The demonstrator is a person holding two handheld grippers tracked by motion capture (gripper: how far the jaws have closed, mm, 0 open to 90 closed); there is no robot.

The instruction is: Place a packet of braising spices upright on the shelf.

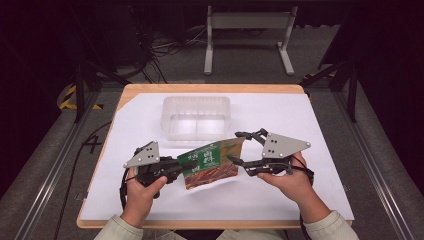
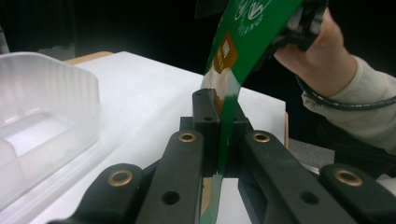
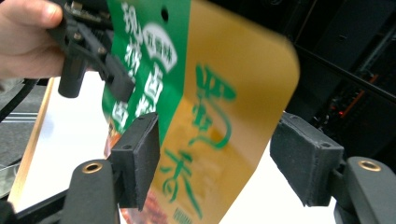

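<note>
— High view: fixed overhead, looks forward and down on the table [image 1: 280,200].
— Gripper views?
— Each close, along its own jaws, facing the other; both share the snack packet [image 2: 243,51], probably same one, blurred at right.

left gripper [image 1: 176,169] clamped, right gripper [image 1: 239,147] spread

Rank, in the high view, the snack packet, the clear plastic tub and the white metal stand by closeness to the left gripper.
1. Snack packet: clamped in the left gripper.
2. Clear plastic tub: on the table, beyond the packet.
3. White metal stand: on the floor past the table's far edge.
</note>
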